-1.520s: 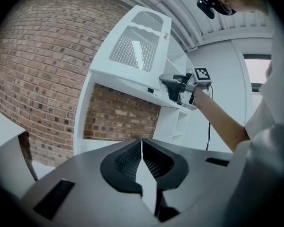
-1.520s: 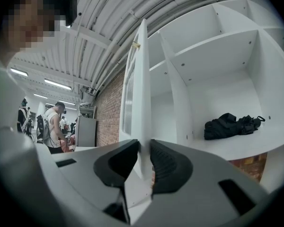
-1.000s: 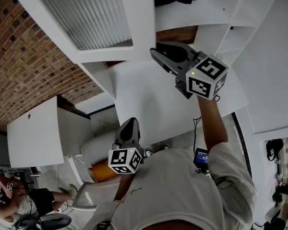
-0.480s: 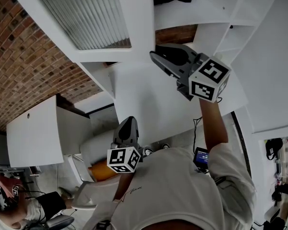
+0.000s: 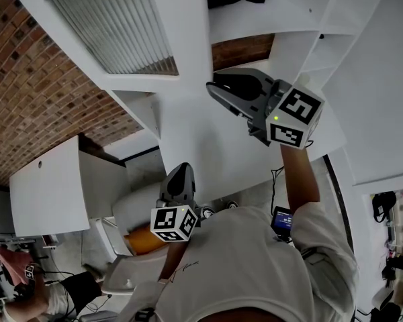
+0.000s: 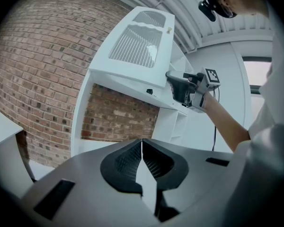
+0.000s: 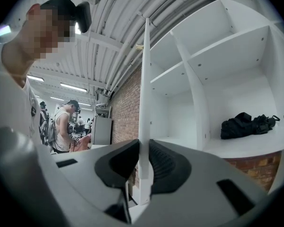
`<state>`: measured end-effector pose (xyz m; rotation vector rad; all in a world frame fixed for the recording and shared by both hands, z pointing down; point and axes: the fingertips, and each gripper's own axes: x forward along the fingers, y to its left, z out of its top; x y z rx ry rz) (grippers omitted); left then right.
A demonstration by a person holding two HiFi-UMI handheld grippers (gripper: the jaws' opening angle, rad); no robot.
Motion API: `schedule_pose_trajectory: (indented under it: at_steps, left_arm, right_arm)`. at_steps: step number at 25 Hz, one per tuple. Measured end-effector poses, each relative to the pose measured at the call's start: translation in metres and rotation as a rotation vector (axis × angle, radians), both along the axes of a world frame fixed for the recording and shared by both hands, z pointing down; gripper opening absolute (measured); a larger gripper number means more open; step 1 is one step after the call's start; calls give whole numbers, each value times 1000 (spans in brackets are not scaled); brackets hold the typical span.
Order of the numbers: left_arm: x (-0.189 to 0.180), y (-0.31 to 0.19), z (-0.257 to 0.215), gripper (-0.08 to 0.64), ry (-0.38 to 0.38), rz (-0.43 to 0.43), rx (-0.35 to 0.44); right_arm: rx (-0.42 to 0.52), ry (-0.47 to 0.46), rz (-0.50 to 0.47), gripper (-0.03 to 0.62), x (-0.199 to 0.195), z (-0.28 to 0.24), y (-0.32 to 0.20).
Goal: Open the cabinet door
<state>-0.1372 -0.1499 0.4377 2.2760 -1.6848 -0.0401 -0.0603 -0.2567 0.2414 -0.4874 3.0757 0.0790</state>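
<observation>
The white cabinet door (image 5: 188, 25) with a ribbed glass panel (image 5: 114, 25) stands swung out from the cabinet. My right gripper (image 5: 217, 88) is shut on the door's free edge. In the right gripper view that thin white edge (image 7: 144, 98) runs up between the two pads (image 7: 163, 167). The left gripper view shows the same door (image 6: 137, 46) with the right gripper (image 6: 174, 86) clamped on its rim. My left gripper (image 5: 181, 174) hangs lower, near the person's chest, shut and empty; its jaws (image 6: 142, 150) meet with nothing between them.
Behind the door are open white shelves (image 7: 213, 60) with a black bag (image 7: 248, 119) on one. A brick wall (image 5: 40, 99) lies to the left. A second white cabinet (image 5: 43, 186) stands lower left. Other people (image 7: 66, 126) stand in the background.
The door has swung a little further with my right gripper on its edge; the ribbed panel has shifted left in the head view. My left gripper has stayed put.
</observation>
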Motion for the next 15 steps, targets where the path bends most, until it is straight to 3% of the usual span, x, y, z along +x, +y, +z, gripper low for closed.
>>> schedule_pose_trajectory:
  at_steps: [15]
  left_arm:
    - [2, 4, 2, 18, -4, 3, -5]
  right_arm:
    - [2, 3, -77, 67, -5, 1, 23]
